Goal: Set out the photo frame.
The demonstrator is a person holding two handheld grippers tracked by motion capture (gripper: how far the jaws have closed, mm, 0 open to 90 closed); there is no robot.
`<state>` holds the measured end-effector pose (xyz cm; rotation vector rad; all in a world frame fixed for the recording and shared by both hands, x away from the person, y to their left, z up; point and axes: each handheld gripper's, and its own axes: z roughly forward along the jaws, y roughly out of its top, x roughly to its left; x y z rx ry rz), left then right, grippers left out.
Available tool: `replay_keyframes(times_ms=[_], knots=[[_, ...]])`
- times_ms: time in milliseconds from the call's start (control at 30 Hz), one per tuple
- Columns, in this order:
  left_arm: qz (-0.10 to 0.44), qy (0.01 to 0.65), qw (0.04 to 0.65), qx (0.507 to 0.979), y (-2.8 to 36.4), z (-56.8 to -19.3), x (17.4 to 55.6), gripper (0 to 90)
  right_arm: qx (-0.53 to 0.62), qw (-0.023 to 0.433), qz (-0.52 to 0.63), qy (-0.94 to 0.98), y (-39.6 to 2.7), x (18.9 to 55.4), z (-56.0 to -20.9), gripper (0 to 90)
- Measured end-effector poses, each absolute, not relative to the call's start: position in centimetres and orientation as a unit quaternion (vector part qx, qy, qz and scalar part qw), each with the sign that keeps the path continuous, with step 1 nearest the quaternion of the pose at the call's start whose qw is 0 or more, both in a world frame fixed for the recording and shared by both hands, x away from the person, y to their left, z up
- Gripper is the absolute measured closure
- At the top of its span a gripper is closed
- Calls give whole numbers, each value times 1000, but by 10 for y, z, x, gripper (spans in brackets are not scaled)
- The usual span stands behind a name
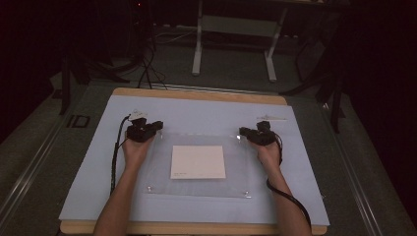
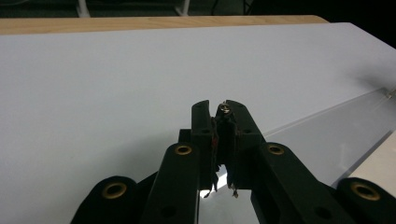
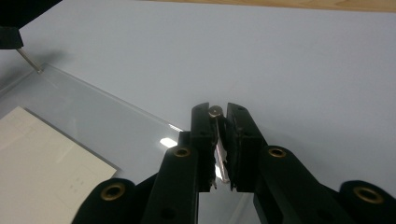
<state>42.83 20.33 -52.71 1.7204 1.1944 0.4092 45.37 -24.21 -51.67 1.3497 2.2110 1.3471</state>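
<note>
High view: both tools [image 1: 156, 125] [image 1: 242, 132] clamp clear panel [image 1: 196, 189] far corners.

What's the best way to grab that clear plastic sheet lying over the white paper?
Probably by the small metal posts at the clear sheet's far corners, coming in from each side. It lies flat with no lifting edge, so the left gripper and right gripper are each shut on a corner post.

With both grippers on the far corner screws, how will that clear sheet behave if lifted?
The clear acrylic sheet looks flat and straight-edged, so probably stiff, sagging little. The left gripper and right gripper pinch only small standoff screws, so it may pivot or slip. The white paper, apparently under it, would probably stay behind.
</note>
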Motion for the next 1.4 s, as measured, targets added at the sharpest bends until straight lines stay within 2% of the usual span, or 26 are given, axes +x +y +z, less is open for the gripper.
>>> replay_keyframes(times_ms=[333, 733, 767, 867, 967, 1167, 1400], knots=[[156, 504, 467, 710, 201, -524, 439, 847, 476, 94, 451, 749, -241, 463, -515, 835], [124, 544, 477, 679, 200, -527, 455, 849, 499, 70, 439, 744, -240, 480, -513, 841], [123, 545, 477, 678, 200, -527, 455, 849, 498, 69, 437, 746, -240, 481, -512, 832], [119, 549, 478, 675, 200, -527, 456, 847, 498, 84, 429, 749, -241, 477, -506, 708], [117, 550, 480, 674, 201, -528, 456, 845, 492, 97, 431, 750, -242, 471, -498, 669], [110, 549, 483, 673, 202, -529, 457, 843, 462, 109, 442, 761, -242, 456, -477, 643], [104, 548, 482, 676, 202, -529, 458, 841, 430, 96, 462, 770, -237, 436, -457, 643]])
